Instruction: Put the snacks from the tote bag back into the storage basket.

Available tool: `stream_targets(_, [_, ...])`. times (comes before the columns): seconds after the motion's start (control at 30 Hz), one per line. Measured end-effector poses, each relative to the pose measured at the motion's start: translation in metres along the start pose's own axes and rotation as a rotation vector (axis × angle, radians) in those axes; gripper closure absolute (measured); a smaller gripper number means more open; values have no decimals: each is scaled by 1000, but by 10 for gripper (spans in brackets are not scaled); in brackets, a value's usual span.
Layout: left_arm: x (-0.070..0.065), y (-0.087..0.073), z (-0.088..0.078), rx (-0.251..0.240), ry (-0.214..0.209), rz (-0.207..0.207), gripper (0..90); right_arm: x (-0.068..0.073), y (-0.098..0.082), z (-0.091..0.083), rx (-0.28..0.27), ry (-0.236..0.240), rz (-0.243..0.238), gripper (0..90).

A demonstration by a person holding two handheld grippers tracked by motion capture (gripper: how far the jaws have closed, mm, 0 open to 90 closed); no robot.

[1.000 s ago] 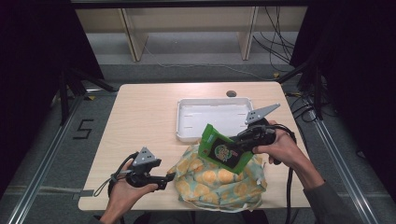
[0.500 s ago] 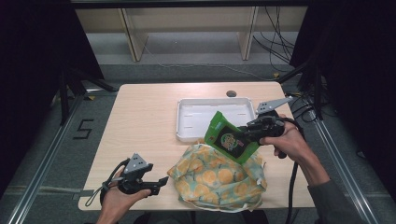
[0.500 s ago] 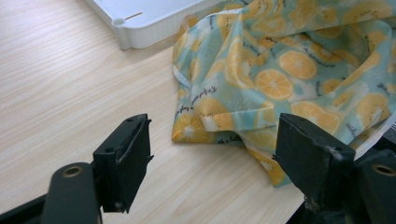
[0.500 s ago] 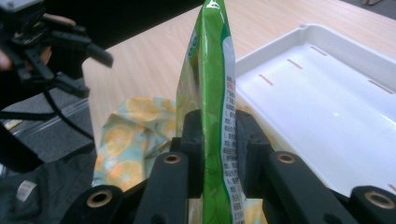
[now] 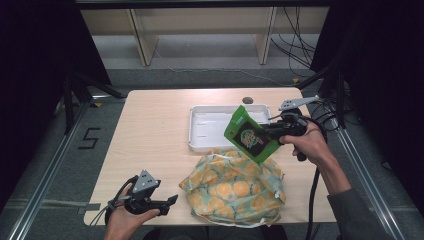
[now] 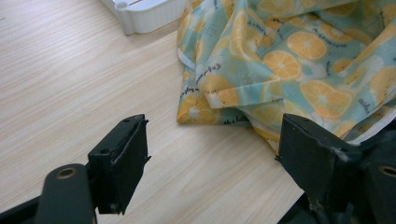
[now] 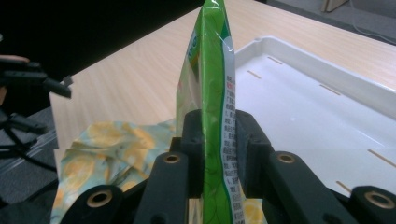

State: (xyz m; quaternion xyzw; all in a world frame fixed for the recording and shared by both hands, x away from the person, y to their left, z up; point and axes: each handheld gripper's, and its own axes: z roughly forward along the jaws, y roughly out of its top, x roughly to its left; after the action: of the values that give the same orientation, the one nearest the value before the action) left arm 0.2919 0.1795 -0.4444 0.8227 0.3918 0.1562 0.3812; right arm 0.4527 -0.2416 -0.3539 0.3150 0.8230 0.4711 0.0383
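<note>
Green snack bag (image 5: 248, 135), up in the air, pinched tight in the right tongs (image 5: 265, 134). Held over the near edge of the white tray (image 5: 200, 131) and just above the orange-print cloth bag (image 5: 235, 187). Seen edge-on in the right gripper view (image 7: 212, 84), with both black jaws pressed flat on its two sides. Tiny print down its seam, too small to read. Lower end hidden behind the jaws there, top cut off by the frame.

Left tongs (image 5: 172, 200) low at the near edge of the worktop (image 5: 150, 125), just left of the cloth bag. Jaws wide apart and just been opening more, with nothing between them but bare wood. Cloth bag corner (image 6: 205, 102) close ahead of them, not touching. Right part of the cloth bag cut off in the left gripper view, and inside of it not to be made out.

White tray empty inside, with a corner peeking in at the top of the left gripper view (image 6: 144, 14). Small dark round hole (image 5: 247, 100) in the worktop beyond the tray.

Light wood worktop. Grey floor around it with metal rails, a "5" mark (image 5: 90, 138) at the left, black cables at the right. Pale wooden legs at the back. Dark at both sides.
</note>
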Motion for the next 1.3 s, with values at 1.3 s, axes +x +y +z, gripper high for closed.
stream_targets(1.3, [1, -9, -5, -11, 4, 0, 212, -81, 10, 40, -60, -252, 213, 765])
